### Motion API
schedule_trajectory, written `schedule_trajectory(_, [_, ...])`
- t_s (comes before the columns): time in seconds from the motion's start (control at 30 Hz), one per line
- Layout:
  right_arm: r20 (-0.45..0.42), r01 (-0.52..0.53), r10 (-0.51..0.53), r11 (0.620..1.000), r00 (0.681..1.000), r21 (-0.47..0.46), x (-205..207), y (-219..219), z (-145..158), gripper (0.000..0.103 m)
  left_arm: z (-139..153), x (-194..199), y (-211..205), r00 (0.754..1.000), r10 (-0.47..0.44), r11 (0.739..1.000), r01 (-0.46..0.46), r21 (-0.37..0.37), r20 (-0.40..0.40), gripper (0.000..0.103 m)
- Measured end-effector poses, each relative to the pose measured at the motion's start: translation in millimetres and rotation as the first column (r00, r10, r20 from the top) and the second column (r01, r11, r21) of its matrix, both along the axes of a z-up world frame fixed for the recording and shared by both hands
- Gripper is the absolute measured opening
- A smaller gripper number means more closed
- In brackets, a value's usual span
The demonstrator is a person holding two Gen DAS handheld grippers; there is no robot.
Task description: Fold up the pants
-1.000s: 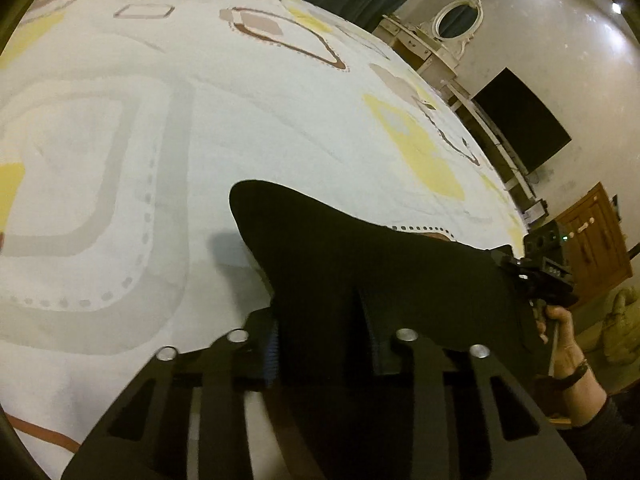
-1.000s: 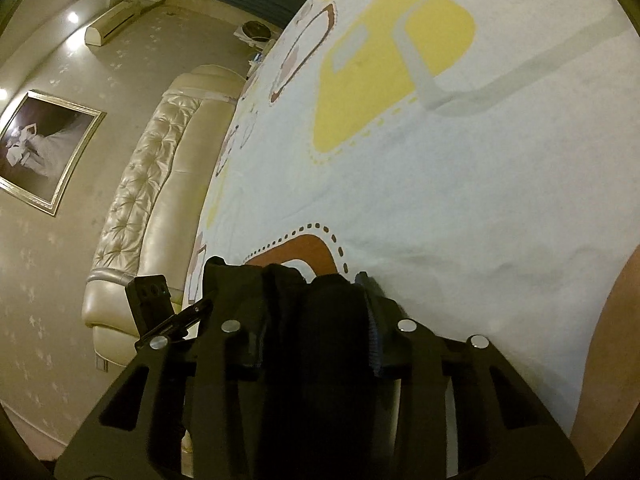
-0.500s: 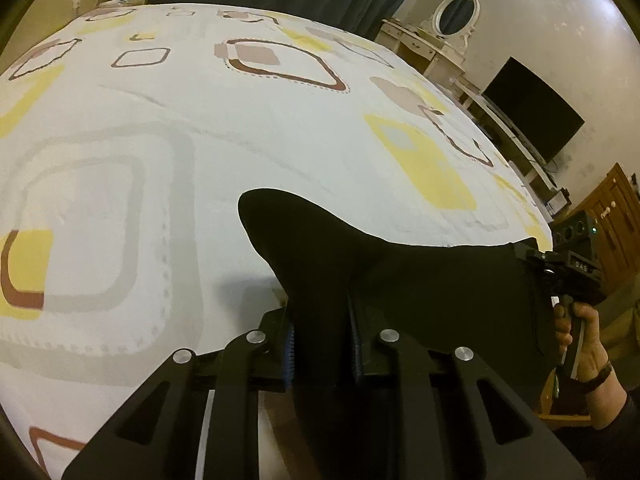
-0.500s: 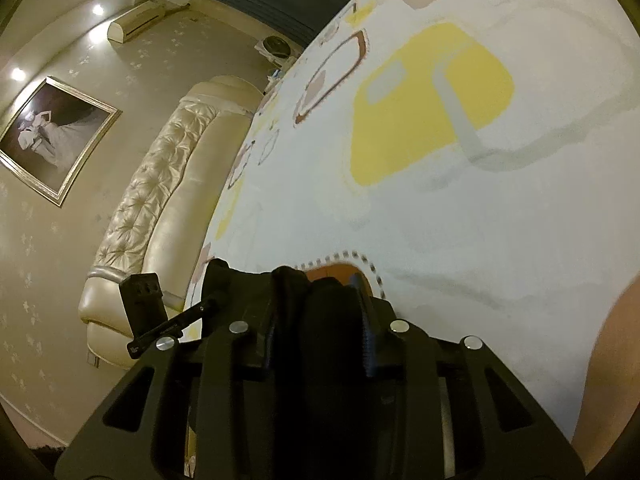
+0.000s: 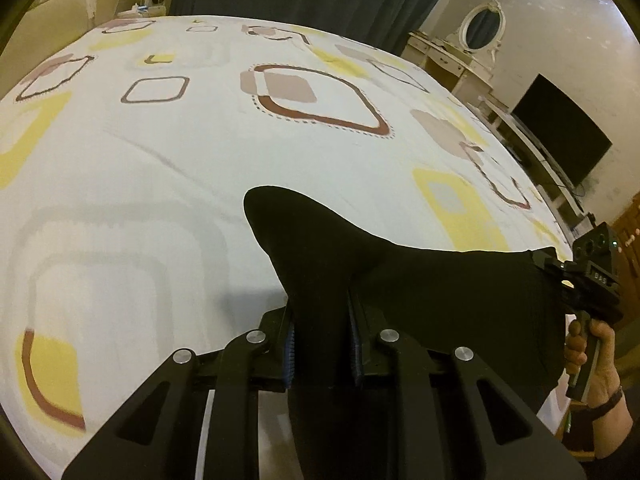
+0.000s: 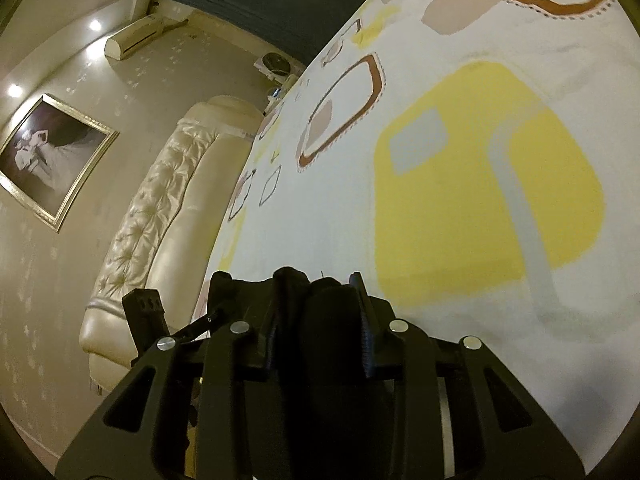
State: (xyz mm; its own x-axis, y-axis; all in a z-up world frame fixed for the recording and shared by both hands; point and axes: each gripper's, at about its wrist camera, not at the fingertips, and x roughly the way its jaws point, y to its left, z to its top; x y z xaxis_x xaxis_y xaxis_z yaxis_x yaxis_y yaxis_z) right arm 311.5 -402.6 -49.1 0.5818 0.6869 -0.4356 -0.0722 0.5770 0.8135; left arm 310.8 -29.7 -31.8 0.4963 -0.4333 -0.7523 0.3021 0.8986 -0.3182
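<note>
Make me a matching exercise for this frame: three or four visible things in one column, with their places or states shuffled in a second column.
1. black pants
2. flat black television
3. cream tufted headboard
4. oval white-framed mirror

A. above the dressing table
B. clamped in both grippers
C. below the framed picture
D. dark, by the right wall

Pairs: 1-B, 2-D, 3-C, 4-A

Black tongs (image 5: 322, 344), silver screws, dark wristband

Matt black cloth pants (image 5: 420, 288) over a smooth printed cotton-like bedsheet (image 5: 160, 152).
</note>
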Motion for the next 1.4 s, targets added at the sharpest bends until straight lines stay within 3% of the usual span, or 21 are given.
schedule_trajectory(0.13, [-0.043,0.002,-0.003,1.0,0.999,-0.013,24.0,0.2,-12.7,0.029,-16.8,13.0,-2.5,1.0,0.006,0.999,-0.005,0.038,-0.029,0.021])
schedule_trajectory(0.33, [-0.11,0.009,-0.01,1.0,0.994,-0.011,35.8,-3.7,-40.6,0.029,-32.1,13.9,6.1,0.999,0.014,1.0,-0.014,-0.011,-0.03,0.022])
schedule_trajectory(1.4, [-0.113,0.009,-0.008,1.0,0.994,0.007,36.5,-4.6,-54.9,0.029,-43.2,12.6,11.4,1.0,0.026,0.998,-0.027,-0.062,-0.011,0.024])
